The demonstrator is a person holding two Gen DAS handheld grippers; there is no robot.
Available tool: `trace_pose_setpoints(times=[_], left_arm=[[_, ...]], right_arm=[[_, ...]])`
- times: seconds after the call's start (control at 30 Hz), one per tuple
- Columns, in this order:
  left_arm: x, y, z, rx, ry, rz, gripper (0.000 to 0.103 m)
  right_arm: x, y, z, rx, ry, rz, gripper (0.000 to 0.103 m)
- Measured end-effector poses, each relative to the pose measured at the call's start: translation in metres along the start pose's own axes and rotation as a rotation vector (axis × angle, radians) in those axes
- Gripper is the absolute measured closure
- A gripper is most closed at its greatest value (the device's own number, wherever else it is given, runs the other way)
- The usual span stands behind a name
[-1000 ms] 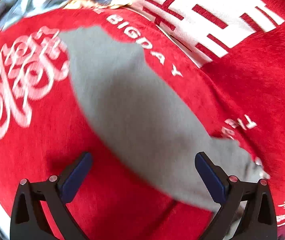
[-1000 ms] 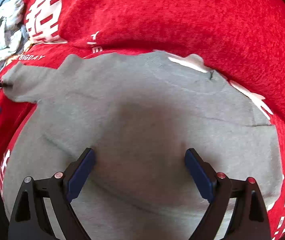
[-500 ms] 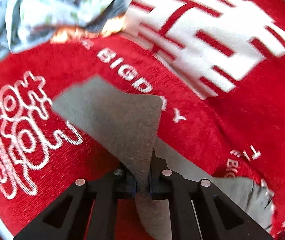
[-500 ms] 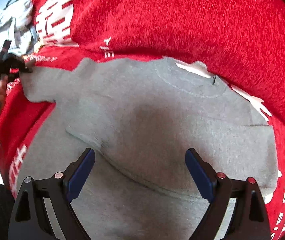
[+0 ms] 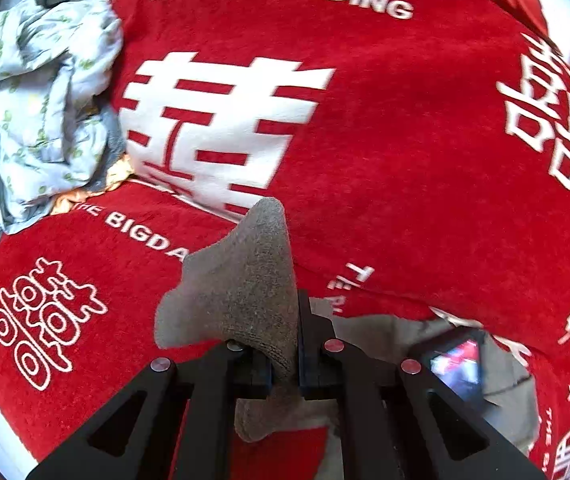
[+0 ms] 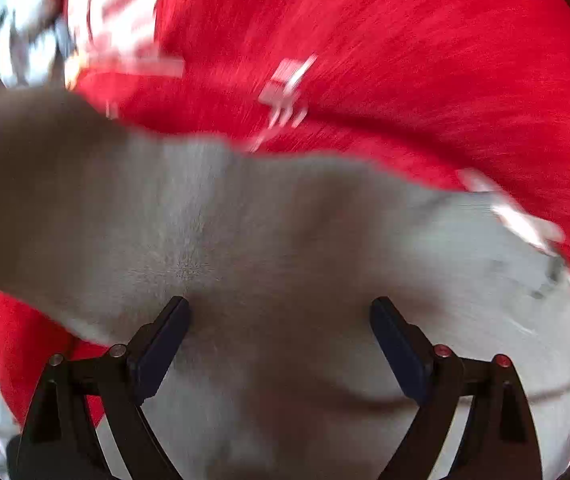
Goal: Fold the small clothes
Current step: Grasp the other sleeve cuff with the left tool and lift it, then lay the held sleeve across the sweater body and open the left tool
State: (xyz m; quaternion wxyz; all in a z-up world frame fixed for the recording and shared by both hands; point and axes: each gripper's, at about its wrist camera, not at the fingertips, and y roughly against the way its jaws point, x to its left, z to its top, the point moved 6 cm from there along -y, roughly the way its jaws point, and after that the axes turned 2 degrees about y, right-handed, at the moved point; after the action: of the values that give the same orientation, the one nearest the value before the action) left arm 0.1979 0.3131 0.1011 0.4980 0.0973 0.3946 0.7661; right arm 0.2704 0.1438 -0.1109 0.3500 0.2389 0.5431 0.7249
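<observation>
Since a second ago, our left gripper [image 5: 285, 364] has clamped the sleeve [image 5: 241, 288] of the grey top [image 6: 285, 280] and raised it off the red blanket [image 5: 405, 140]: the first fold is starting. Sleeve sticks up past those fingers; body stretches sideways beneath our right gripper [image 6: 281, 336], fingers just widened, grasping nothing.

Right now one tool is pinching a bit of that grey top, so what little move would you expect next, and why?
Probably the left gripper carries its pinched sleeve inward and lays it across the soft grey knit top. Its fingers are shut on the sleeve end, which stands lifted off the red wedding blanket, while the body lies spread flat. The right gripper hangs open above the body, holding nothing.
</observation>
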Motion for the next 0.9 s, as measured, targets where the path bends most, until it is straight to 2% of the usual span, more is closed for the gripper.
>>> trace_pose_setpoints(times=[0.03,0.1,0.2,0.23,0.3,0.4,0.53,0.7,0.87,0.9], left_arm=[[-0.005,0.004,-0.002,-0.001,-0.002,-0.017,0.094],[-0.015,0.007,-0.006,0.006,-0.012,-0.047,0.094],[-0.037,0.011,-0.016,0.005,-0.052,-0.062,0.094],[-0.045,0.010,-0.020,0.011,-0.062,-0.073,0.094],[-0.067,0.005,-0.032,0.035,-0.084,-0.091,0.094],[-0.104,-0.011,-0.056,0.101,-0.132,-0.105,0.094],[-0.185,-0.027,-0.107,0.179,-0.244,-0.162,0.094],[-0.279,-0.047,-0.174,0.271,-0.365,-0.217,0.094],[-0.333,-0.073,-0.238,0.362,-0.488,-0.173,0.094],[-0.336,-0.078,-0.246,0.381,-0.502,-0.157,0.090]], right_arm=[[0.001,-0.003,0.003,-0.012,0.007,-0.007,0.000],[-0.008,-0.007,0.007,-0.013,-0.060,0.006,0.000],[-0.030,0.002,0.002,-0.055,-0.138,-0.033,0.001],[-0.038,0.009,-0.003,-0.078,-0.168,-0.010,0.002],[-0.062,0.027,-0.021,-0.122,-0.258,0.060,0.018],[-0.102,0.047,-0.054,-0.138,-0.375,0.118,0.039],[-0.176,0.092,-0.115,-0.194,-0.510,0.073,0.042],[-0.243,0.136,-0.180,-0.222,-0.595,-0.007,0.042],[-0.279,0.146,-0.227,-0.214,-0.634,-0.022,0.042],[-0.283,0.144,-0.233,-0.206,-0.646,-0.012,0.042]])
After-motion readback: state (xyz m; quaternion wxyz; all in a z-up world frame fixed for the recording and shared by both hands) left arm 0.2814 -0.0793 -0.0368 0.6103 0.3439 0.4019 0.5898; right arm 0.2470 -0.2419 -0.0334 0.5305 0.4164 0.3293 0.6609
